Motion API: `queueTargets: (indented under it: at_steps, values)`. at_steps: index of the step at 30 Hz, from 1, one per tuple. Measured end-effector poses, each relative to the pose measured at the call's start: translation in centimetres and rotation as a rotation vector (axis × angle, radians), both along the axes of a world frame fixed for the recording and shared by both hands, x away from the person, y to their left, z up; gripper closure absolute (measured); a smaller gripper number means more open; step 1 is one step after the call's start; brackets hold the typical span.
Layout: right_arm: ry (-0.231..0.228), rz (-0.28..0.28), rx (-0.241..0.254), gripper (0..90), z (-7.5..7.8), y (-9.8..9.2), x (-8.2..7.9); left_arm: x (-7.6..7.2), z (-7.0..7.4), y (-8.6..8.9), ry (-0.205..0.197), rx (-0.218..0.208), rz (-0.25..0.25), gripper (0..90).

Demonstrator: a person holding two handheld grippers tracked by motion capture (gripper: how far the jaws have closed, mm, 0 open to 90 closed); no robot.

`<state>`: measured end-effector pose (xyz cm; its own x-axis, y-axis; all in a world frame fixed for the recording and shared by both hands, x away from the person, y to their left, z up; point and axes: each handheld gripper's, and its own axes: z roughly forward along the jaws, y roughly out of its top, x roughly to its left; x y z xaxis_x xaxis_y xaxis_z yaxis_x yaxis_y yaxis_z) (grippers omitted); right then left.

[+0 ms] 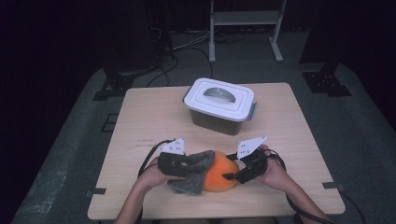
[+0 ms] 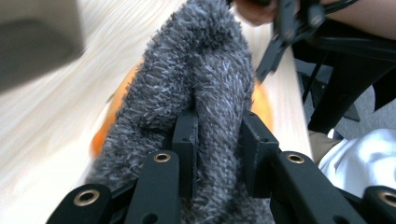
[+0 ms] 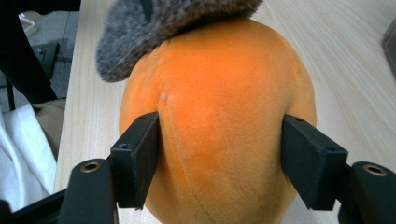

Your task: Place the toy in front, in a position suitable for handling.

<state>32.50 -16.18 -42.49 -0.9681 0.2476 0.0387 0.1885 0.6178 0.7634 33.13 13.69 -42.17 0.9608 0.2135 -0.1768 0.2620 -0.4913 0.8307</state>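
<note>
1. A dark room surrounds a grey floor (image 1: 70, 154), with a pale metal frame (image 1: 245, 28) and cables at the back.
2. The light wooden worktop (image 1: 154, 116) stands in the middle, and the person's forearms come in over its near edge.
3. A dark bin with a white latched lid (image 1: 219, 105) stands at the far centre of the worktop, well apart from the hands.
4. The orange plush ball (image 1: 220, 175) rests on the worktop near its front edge, between the two hands; the right gripper view shows a seam running down its velvety side (image 3: 215, 140).
5. A grey fuzzy cloth (image 1: 194, 172) drapes over the ball's left side and top, touching it, with its lower end hanging toward the worktop.
6. The right hand-held gripper (image 1: 232, 171) stands wide, its two pads pressed against opposite flanks of the orange plush ball (image 3: 215, 140), holding it.
7. The left hand-held gripper (image 1: 189, 164) is nearly closed, its jaws pinching a thick fold of the grey fuzzy cloth (image 2: 201, 93); orange peeks out on both sides behind the fabric in the left gripper view.
</note>
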Motion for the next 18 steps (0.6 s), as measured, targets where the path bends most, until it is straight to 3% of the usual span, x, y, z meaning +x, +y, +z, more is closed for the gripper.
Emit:
queueTargets:
  at_steps: [4, 7, 10, 18]
  values:
    - [0.008, 0.000, 0.001, 31.4, 0.0, -0.1, 0.2, 0.7, -1.2, 1.5, 0.038, 0.044, 0.052, 69.6]
    - [0.011, -0.002, 0.002, 31.4, 0.0, -0.1, 0.2, 0.9, -1.3, 1.6, 0.055, 0.019, 0.052, 69.7]
    - [0.000, -0.005, -0.012, 31.4, 0.1, 0.0, 0.0, 0.6, -0.8, 1.1, 0.039, -0.010, 0.034, 69.8]
    - [-0.073, 0.021, -0.050, 31.3, 0.5, 1.1, -0.9, -1.1, 1.8, -1.4, -0.061, -0.077, -0.041, 69.2]
